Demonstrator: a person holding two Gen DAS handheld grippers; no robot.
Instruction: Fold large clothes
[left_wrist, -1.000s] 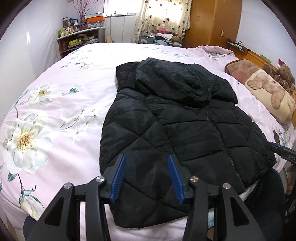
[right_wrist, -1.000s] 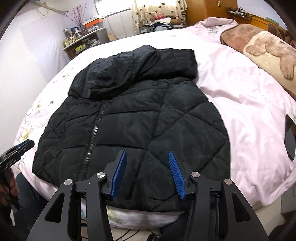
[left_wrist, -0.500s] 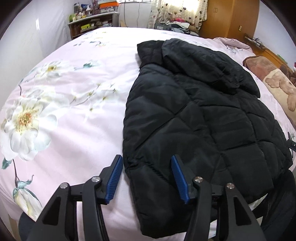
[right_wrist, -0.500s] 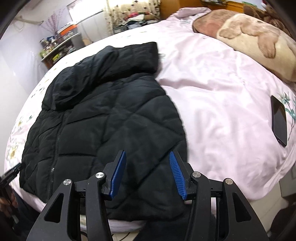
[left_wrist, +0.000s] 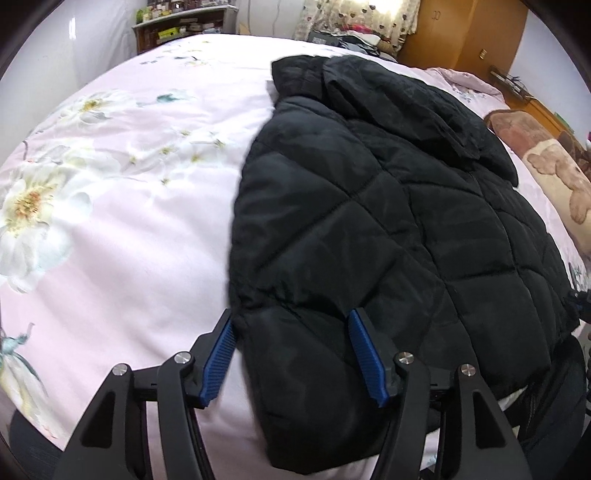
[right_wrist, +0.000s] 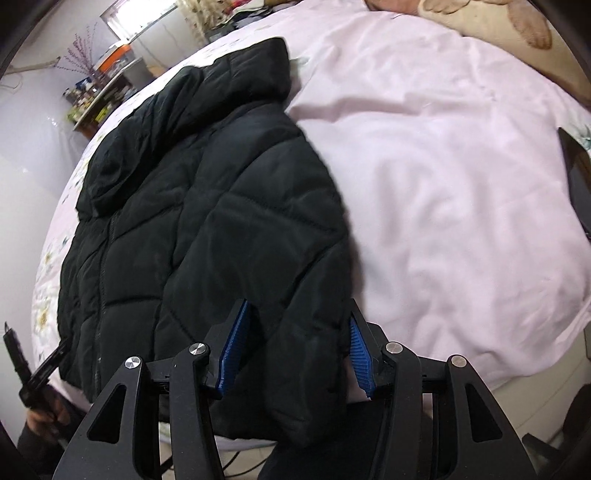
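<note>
While both spread, left gripper, right gripper straddle puffy quilted jacket hem.

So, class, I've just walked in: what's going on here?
A person holds a gripper in each hand over a black quilted jacket spread on a pink floral bed. The left gripper straddles the jacket's left hem corner; the right gripper straddles the right corner. Both are open, nothing gripped, no fold made.

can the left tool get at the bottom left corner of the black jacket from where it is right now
Probably yes. The left tool is open, and the hem corner of the black jacket already lies between its blue fingers. Nothing lies on the bed in its way.
</note>
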